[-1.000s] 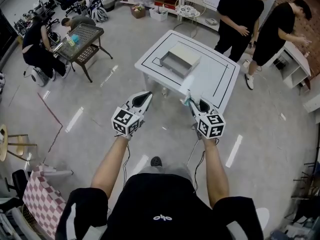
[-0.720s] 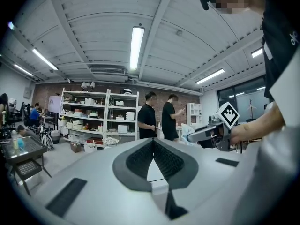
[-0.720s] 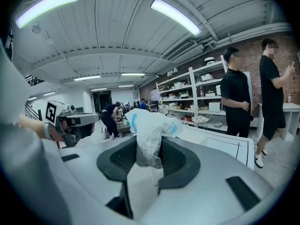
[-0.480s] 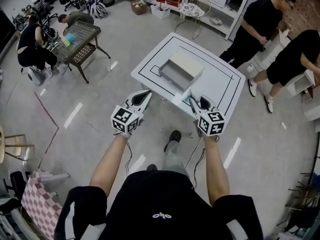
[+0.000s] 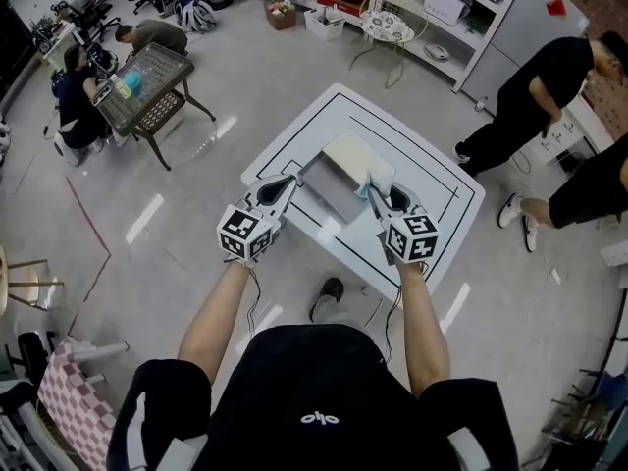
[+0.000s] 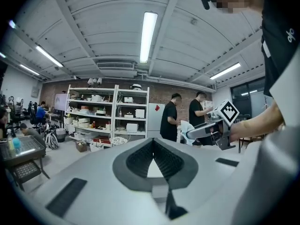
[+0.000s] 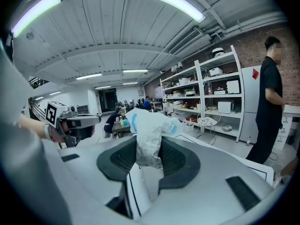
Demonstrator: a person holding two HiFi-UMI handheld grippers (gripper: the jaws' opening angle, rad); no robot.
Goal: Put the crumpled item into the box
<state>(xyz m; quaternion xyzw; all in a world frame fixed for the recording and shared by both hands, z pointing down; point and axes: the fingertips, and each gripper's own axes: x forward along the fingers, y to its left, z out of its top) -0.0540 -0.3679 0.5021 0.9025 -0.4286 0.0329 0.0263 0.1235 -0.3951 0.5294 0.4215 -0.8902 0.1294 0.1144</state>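
Both forearms reach forward side by side: left gripper [image 5: 285,186] level, jaws together and empty; right gripper [image 5: 377,194] tipped slightly down, jaws gripping the crumpled item [image 5: 370,179] by the box's [image 5: 339,170] right edge. Both grippers flank the box over the white table [image 5: 432,226]; a person in black [image 5: 535,96] stands beyond.

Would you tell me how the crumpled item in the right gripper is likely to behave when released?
The crumpled item looks like thin, wrinkled film, so it is probably floppy and very light. Bulging above the right gripper, it may spring open or cling rather than drop cleanly.
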